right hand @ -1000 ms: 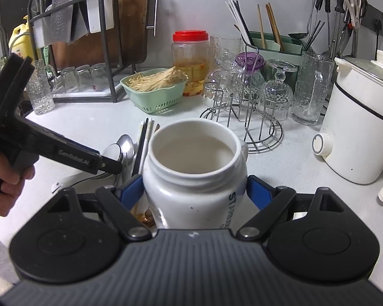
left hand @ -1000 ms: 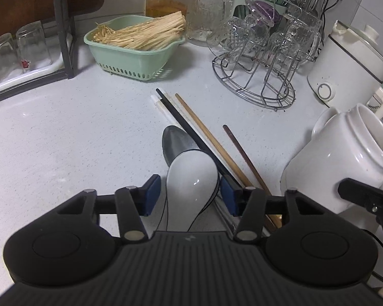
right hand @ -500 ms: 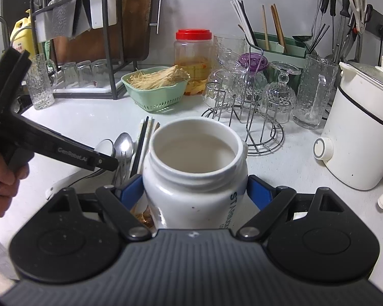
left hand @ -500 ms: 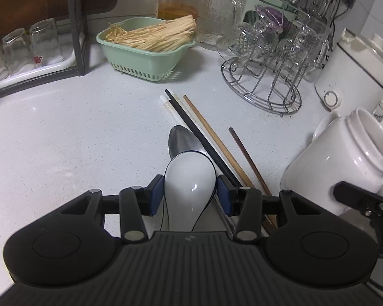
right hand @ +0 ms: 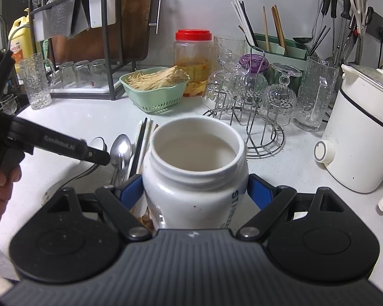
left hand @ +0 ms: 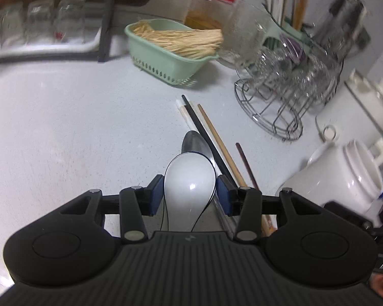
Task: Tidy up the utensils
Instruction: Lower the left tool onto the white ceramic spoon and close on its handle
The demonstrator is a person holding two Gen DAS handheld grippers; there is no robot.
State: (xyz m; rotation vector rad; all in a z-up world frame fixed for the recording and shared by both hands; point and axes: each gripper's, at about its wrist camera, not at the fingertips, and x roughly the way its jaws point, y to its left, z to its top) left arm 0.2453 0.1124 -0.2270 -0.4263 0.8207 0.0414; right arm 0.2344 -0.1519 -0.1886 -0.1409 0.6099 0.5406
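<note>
A white ceramic spoon (left hand: 190, 178) sits bowl-forward between the blue pads of my left gripper (left hand: 190, 195), which is shut on it. Whether the spoon is off the counter I cannot tell. Just beyond it lie a metal spoon (left hand: 194, 141) and a loose bundle of chopsticks (left hand: 212, 140), black, white and wooden, flat on the counter. My right gripper (right hand: 194, 191) is shut on a white ceramic jar (right hand: 194, 153), which stands upright with an open, empty mouth. In the right wrist view the left gripper's fingers (right hand: 89, 153) reach in from the left beside the metal spoon (right hand: 121, 150).
A green basket of enoki mushrooms (right hand: 155, 94) and a red-lidded jar (right hand: 192, 58) stand behind the chopsticks. A wire rack of glasses (right hand: 255, 117) is at the back right, with a white cooker (right hand: 357, 137) at far right. A green utensil holder (right hand: 275, 46) stands against the wall.
The left gripper's pads have closed in onto the white spoon, and that hand has rolled and shifted so its view tilts. The right gripper keeps still on the jar.
</note>
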